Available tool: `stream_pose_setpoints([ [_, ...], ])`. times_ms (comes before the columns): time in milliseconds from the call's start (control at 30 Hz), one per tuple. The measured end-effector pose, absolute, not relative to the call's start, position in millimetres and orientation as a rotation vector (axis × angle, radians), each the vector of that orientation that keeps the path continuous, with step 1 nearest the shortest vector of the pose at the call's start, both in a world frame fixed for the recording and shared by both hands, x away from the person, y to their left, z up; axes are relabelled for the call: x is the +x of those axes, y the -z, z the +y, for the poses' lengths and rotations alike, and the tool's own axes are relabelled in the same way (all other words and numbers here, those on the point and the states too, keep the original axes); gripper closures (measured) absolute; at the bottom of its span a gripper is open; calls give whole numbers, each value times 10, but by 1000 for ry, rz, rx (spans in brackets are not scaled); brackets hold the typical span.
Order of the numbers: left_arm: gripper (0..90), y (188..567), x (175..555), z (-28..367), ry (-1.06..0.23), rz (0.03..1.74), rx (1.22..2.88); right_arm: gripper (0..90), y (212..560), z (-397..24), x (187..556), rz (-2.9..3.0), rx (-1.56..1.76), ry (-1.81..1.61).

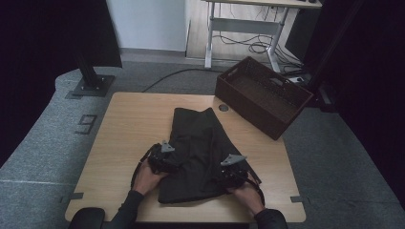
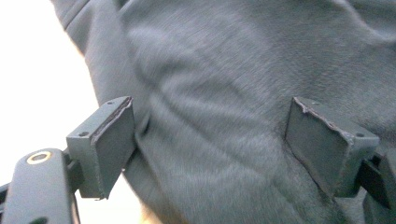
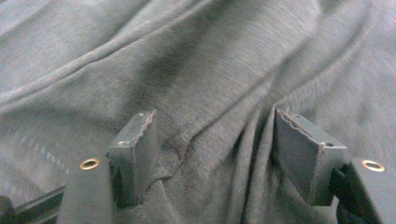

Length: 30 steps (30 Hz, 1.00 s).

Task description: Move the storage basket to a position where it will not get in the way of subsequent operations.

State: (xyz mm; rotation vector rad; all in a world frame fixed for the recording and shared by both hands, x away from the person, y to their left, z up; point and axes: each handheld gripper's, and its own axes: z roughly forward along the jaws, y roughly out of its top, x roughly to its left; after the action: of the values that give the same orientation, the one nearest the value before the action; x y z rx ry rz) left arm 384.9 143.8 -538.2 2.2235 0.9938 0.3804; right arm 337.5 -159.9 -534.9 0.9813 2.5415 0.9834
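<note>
Two claws spread | left claw, right claw over dark garment (far hem blurred)

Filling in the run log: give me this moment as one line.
work: folding dark garment on table | left gripper: jaws open, on garment's left edge | right gripper: jaws open, astride fabric | basket: beside table

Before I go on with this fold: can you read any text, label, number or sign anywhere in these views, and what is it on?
"9": a dark stencil-style digit on the grey carpet floor, left of the light wooden table.
Dark grey folded garment: no readable label or print.
Brown woven basket: no text.
</note>
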Motion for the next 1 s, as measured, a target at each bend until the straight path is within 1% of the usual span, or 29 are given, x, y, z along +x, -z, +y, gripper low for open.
stream_pose_setpoints([
  [67,169,5368,3824,1521,-360,1005,2201,328,5308,-1526,3340,2568,942,-967],
  [100,186,5339,3801,1547,-366,1004,2194,331,5274,-1524,3336,2570,930,-964],
  [233,216,5188,3702,1626,-415,988,2174,356,5110,-1656,3365,2536,972,-1035],
  [367,221,5170,3642,1697,-404,993,2167,366,4888,-1754,3453,2462,1011,-1079],
  [433,219,5220,3638,1710,-394,1002,2173,361,4786,-1668,3520,2447,1004,-1126],
  [500,218,5285,3641,1720,-370,1013,2170,337,4746,-1509,3588,2450,986,-1130],
  [633,219,5358,3631,1728,-353,1020,2159,303,4774,-1194,3728,2449,1017,-1124],
  [700,219,5370,3634,1733,-351,1019,2158,312,4837,-1062,3789,2446,1039,-1072],
  [733,219,5371,3635,1737,-349,1017,2160,360,4870,-1028,3805,2448,1055,-1034],
  [767,219,5375,3636,1739,-350,1016,2161,436,4902,-1007,3812,2454,1063,-1001],
  [833,218,5384,3638,1741,-350,1016,2160,660,4939,-1020,3798,2473,1077,-985],
  [900,218,5396,3642,1745,-345,1018,2160,816,4934,-1077,3768,2485,1075,-976],
  [933,218,5398,3644,1746,-342,1019,2160,848,4909,-1120,3749,2475,1075,-976],
  [1000,218,5397,3644,1746,-342,1021,2158,866,4822,-1245,3723,2454,1078,-987],
])
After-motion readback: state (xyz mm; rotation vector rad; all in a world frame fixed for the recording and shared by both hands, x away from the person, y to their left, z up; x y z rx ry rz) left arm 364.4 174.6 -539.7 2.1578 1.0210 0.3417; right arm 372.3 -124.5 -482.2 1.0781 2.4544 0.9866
